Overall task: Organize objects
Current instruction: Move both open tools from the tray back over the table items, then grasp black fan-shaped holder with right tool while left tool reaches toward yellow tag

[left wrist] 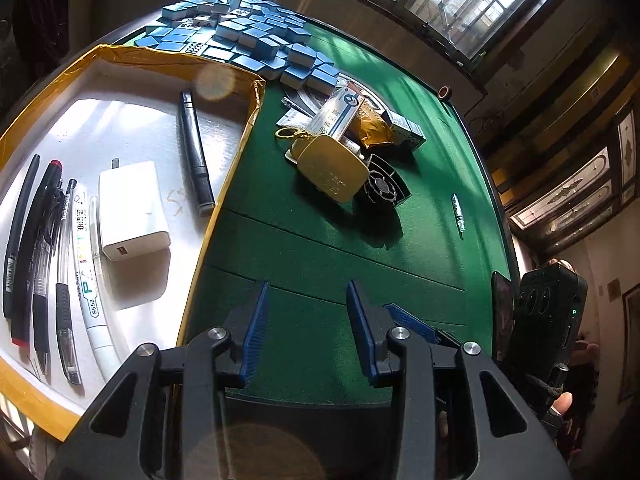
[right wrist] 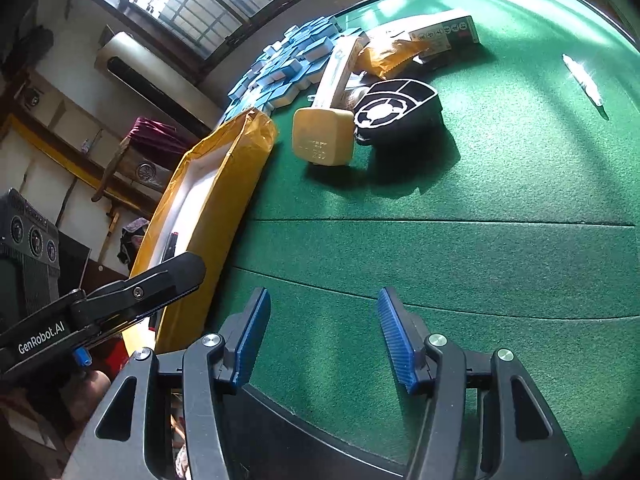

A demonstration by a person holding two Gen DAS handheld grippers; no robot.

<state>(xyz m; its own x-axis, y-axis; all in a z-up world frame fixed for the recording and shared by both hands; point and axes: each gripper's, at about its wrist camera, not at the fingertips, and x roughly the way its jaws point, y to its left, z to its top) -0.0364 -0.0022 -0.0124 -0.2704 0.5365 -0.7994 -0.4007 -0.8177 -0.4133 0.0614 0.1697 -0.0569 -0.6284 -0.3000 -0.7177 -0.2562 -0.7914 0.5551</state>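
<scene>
— Where's the room for you to pass?

— Bare green felt (right wrist: 400, 256) lies ahead of both your open grippers, left gripper (left wrist: 306, 330) and right gripper (right wrist: 320, 338).

— And what blocks you?

— The yellow-walled tray (left wrist: 236, 152) on your left, the clutter pile around the gold case (left wrist: 334, 168) and black fan (left wrist: 384, 188) ahead, mahjong tiles (left wrist: 248, 36) beyond. A small pen (left wrist: 457, 210) lies apart, right.

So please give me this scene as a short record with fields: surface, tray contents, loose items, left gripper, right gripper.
surface: green table
tray contents: tray holds pens, white charger, dark marker
loose items: yellow case, black fan, blue tiles
left gripper: open, empty
right gripper: open, empty
</scene>
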